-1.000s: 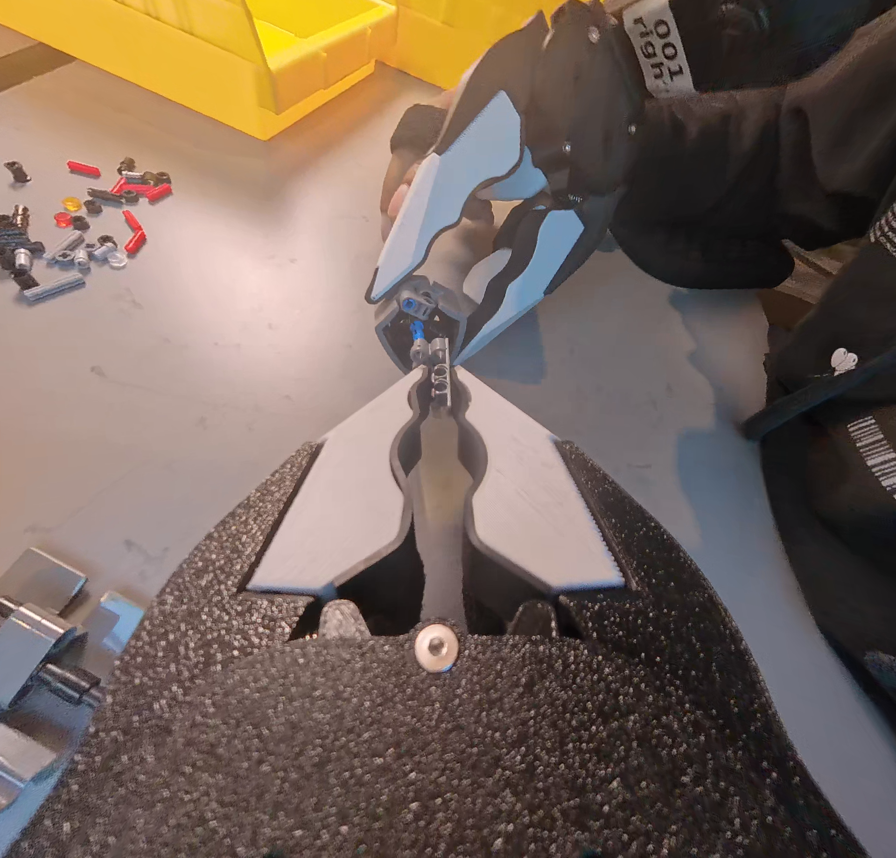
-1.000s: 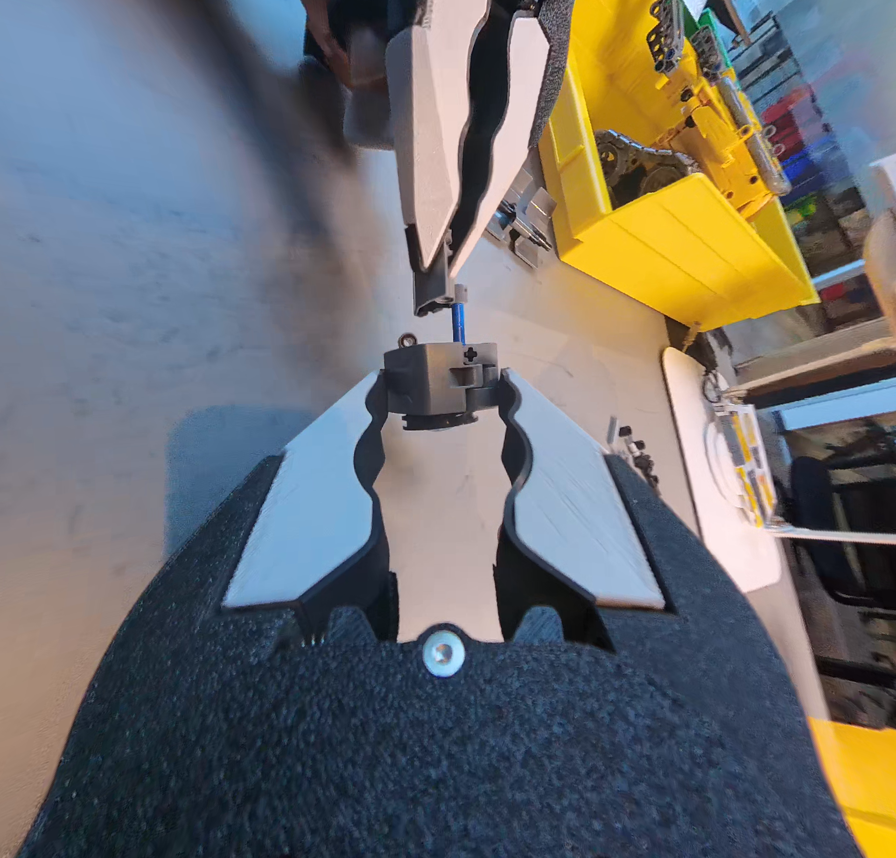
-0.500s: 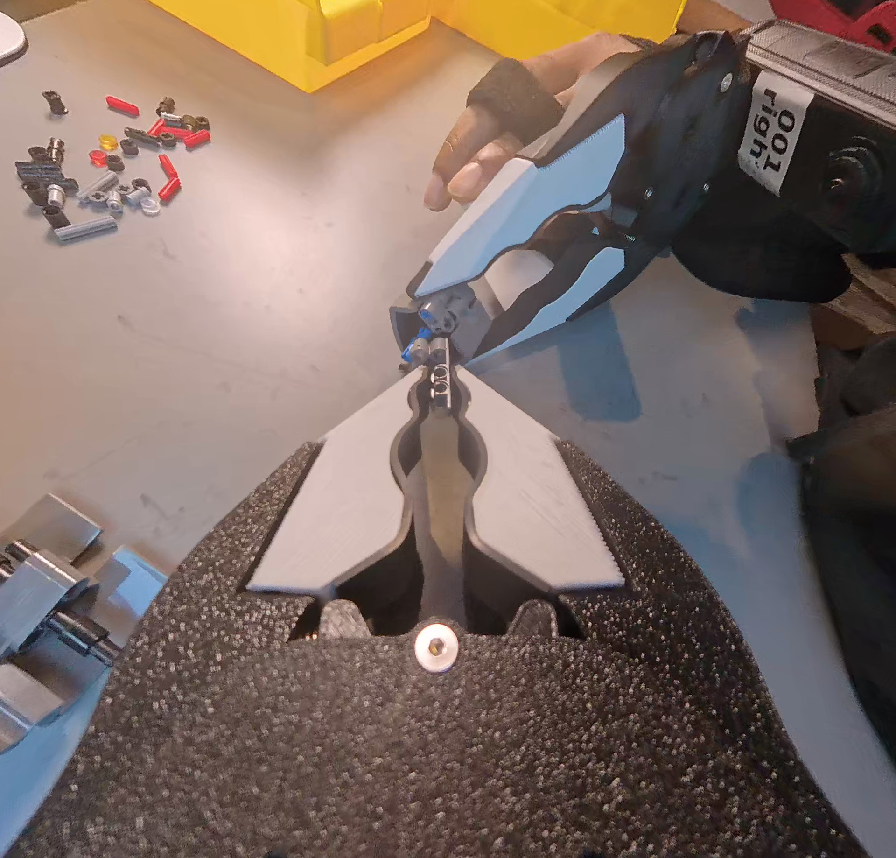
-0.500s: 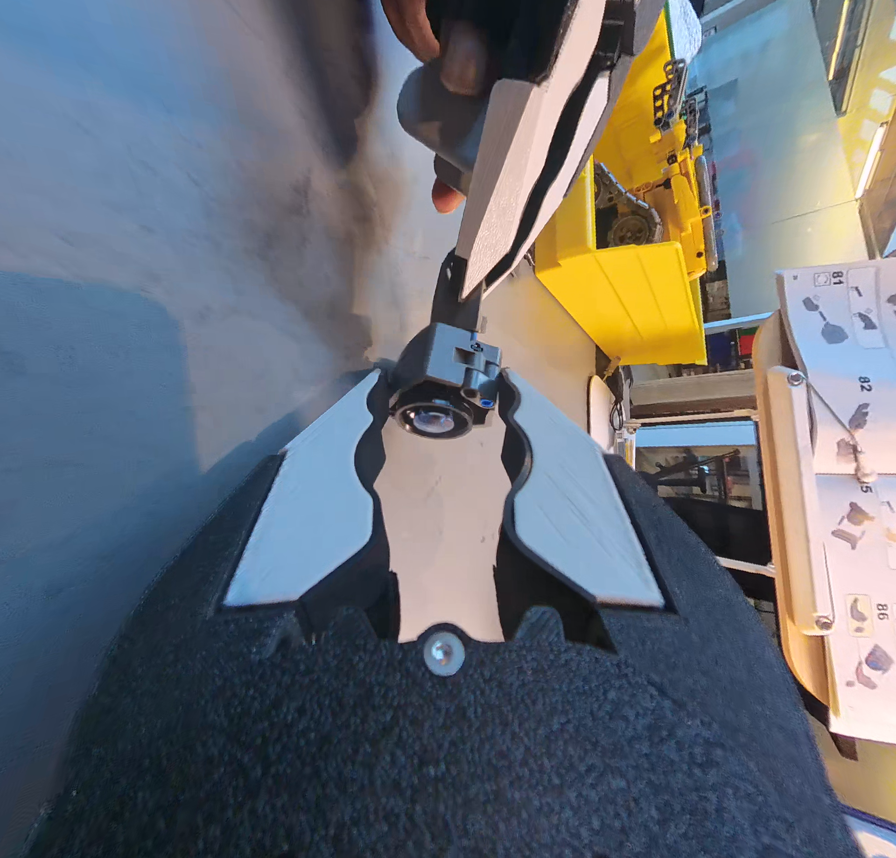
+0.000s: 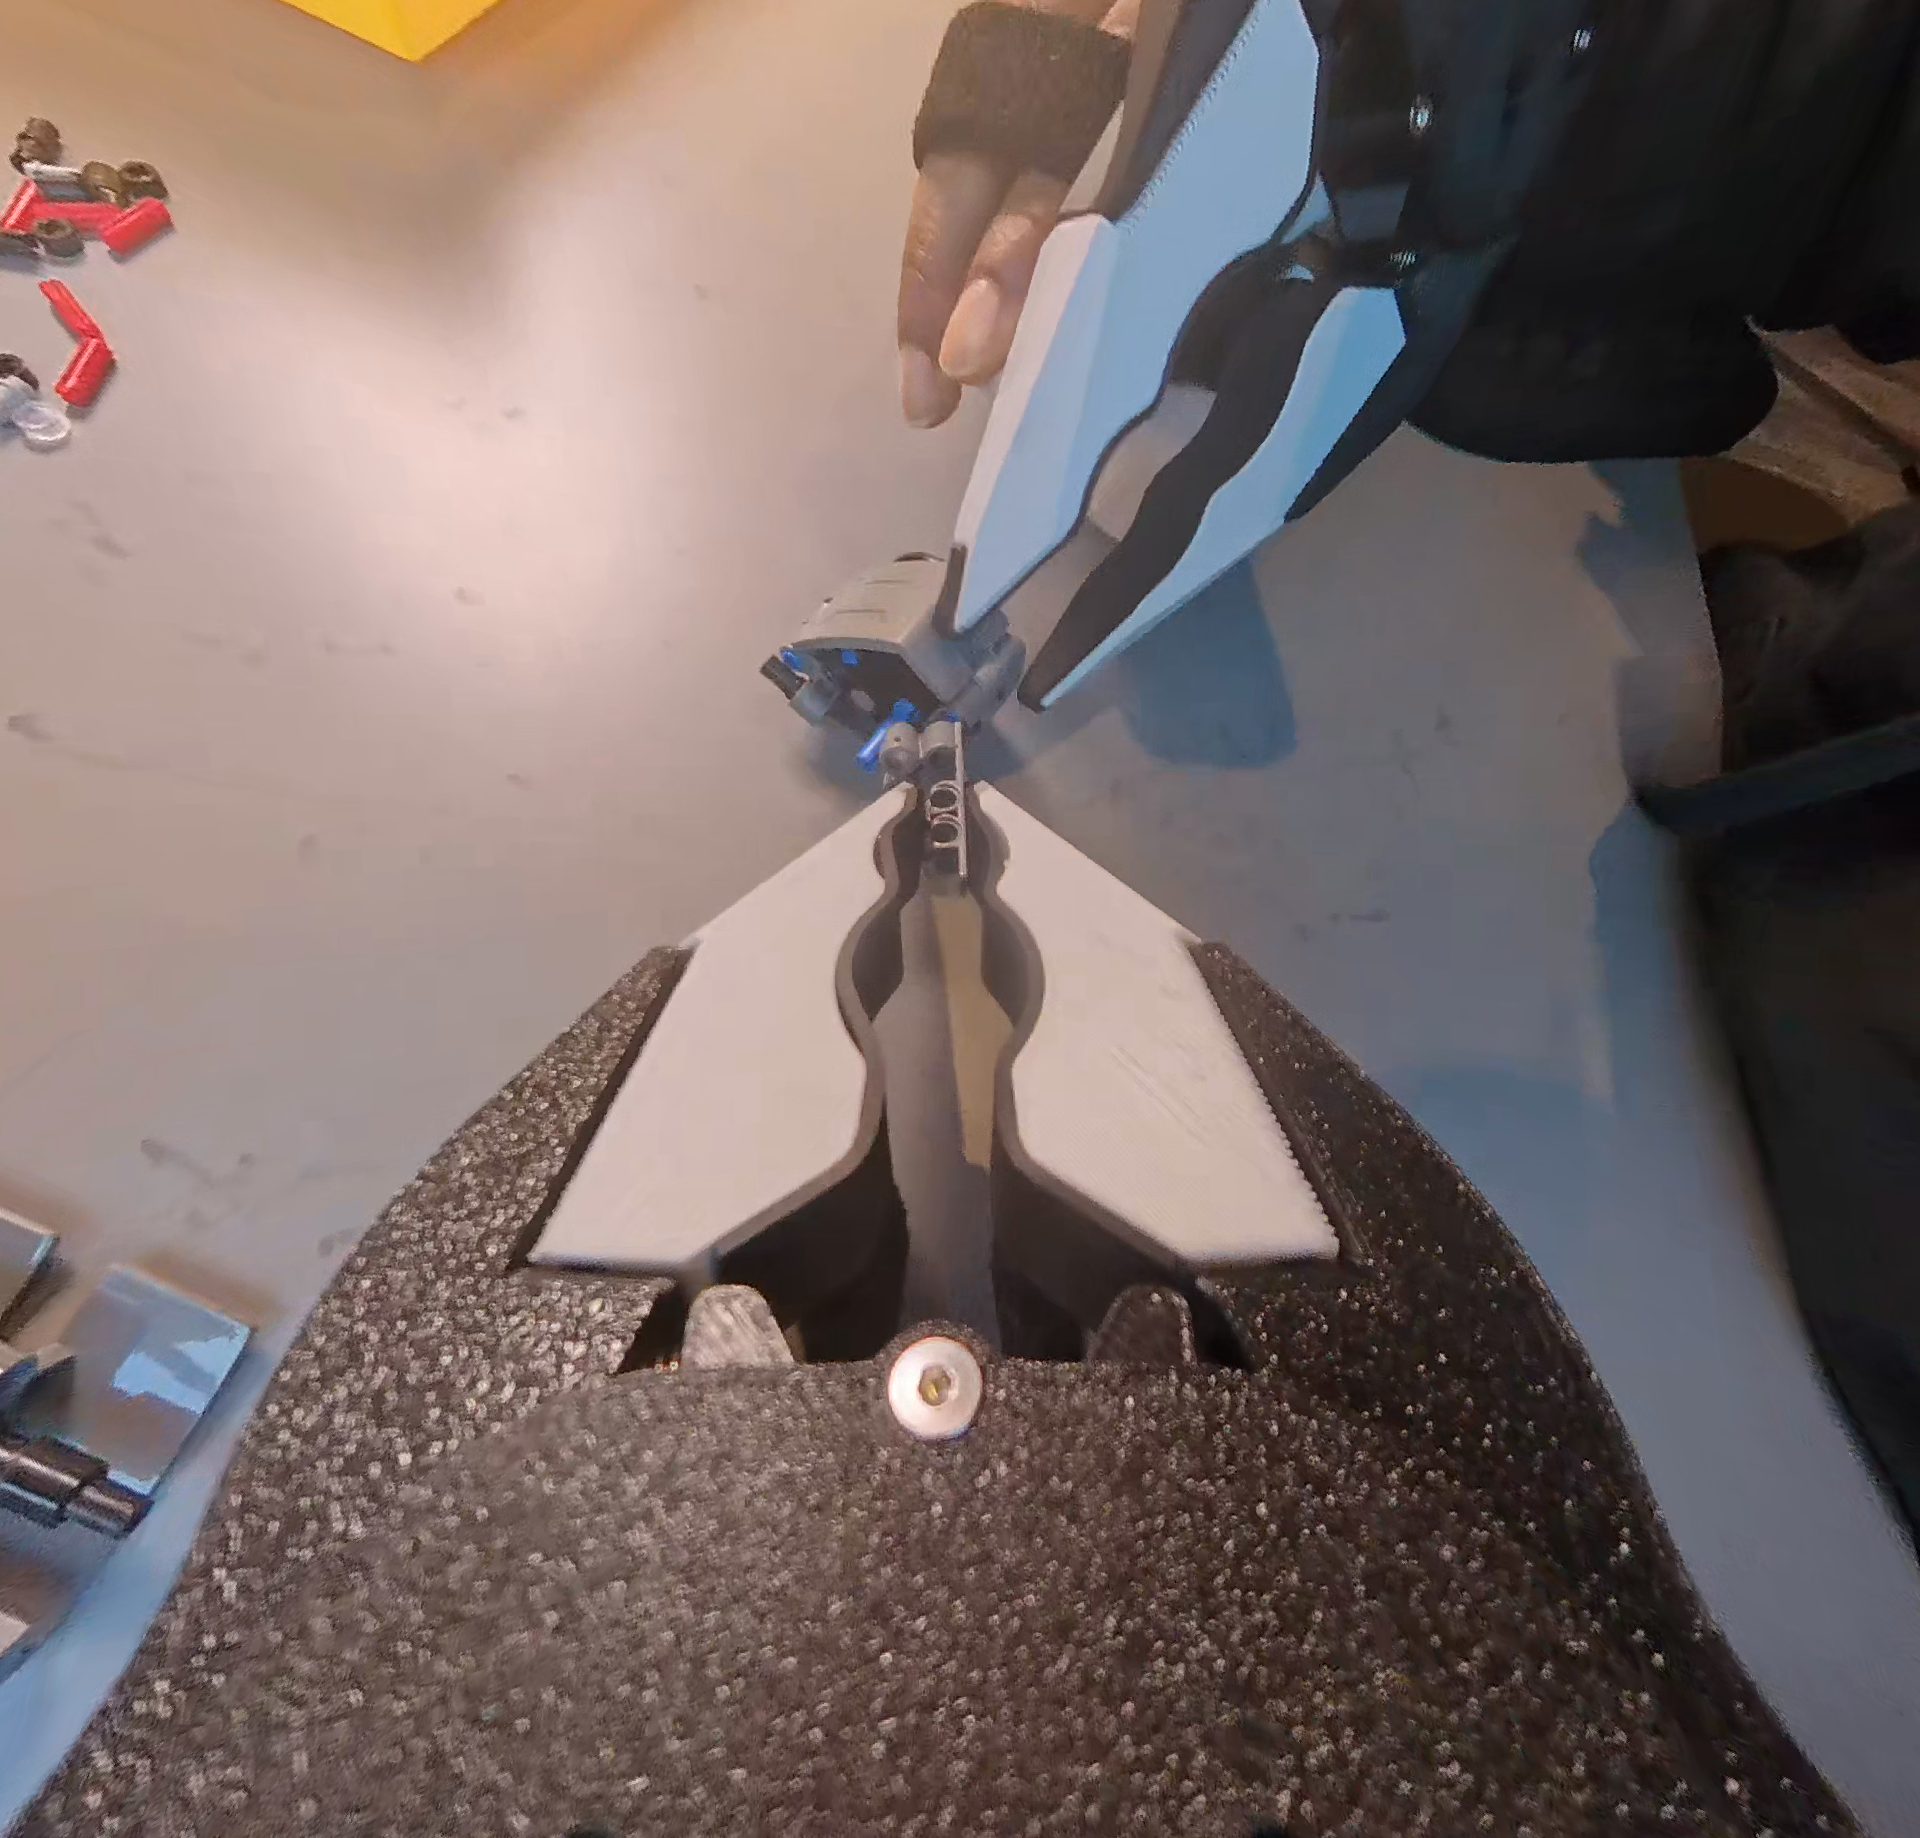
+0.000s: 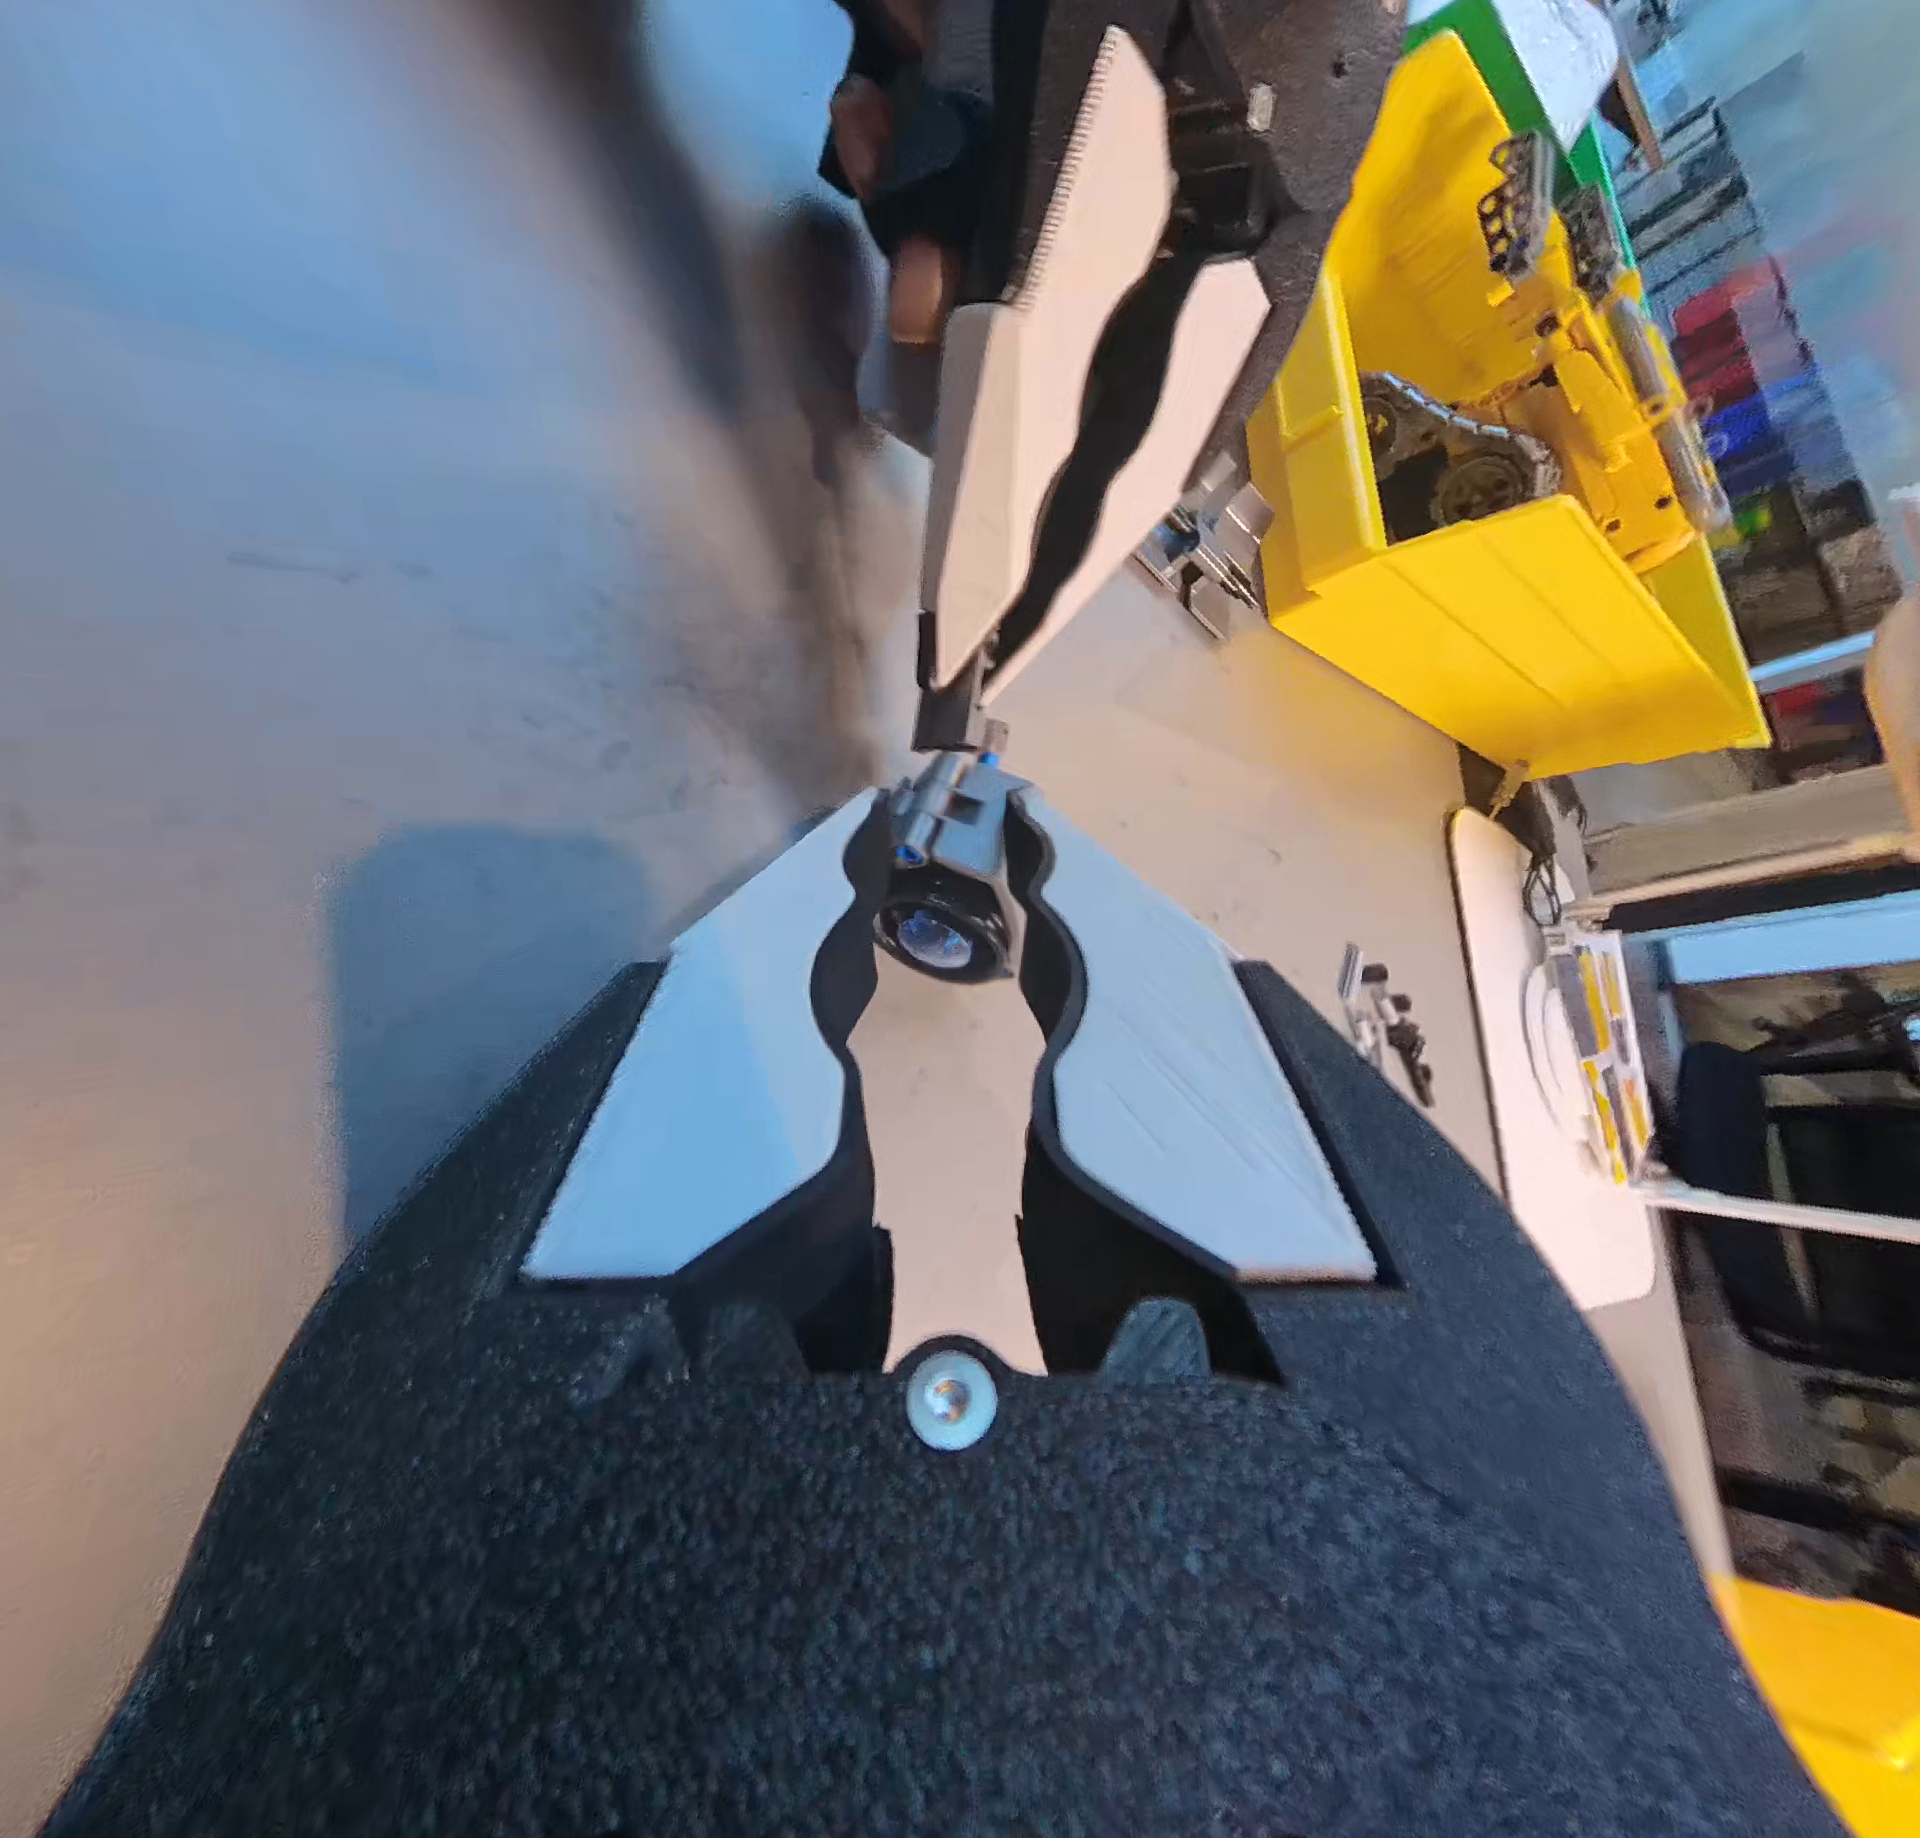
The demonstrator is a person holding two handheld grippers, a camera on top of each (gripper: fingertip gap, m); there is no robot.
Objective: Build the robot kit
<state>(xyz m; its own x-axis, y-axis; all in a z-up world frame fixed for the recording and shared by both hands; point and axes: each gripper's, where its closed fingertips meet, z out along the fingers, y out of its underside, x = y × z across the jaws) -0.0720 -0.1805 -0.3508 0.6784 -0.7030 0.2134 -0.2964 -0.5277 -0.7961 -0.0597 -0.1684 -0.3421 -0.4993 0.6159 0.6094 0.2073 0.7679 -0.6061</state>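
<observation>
My left gripper (image 5: 943,812) is shut on a small dark grey toy beam with holes (image 5: 945,822). My right gripper (image 6: 951,817) is shut on a grey toy-brick assembly (image 6: 951,843) with a round clear lens at its near end and blue pins. In the left wrist view the assembly (image 5: 883,635) sits at the right gripper's (image 5: 987,645) tips, just above the grey table. The beam's far end meets the assembly at a blue pin (image 5: 881,744). In the right wrist view the left gripper (image 6: 951,682) comes down from above with the beam (image 6: 945,718).
Small loose red, black and grey toy parts (image 5: 73,230) lie at the table's left. Yellow bins (image 6: 1507,583) with a tracked yellow model stand beyond. Metal brackets (image 5: 94,1373) lie at the near left. A white tray (image 6: 1538,1061) with parts is at the right. The grippers are tip to tip, or close to it.
The right gripper has swung round with the assembly, which now lies lower and more to the left of my left tips. The beam stays against the assembly.
</observation>
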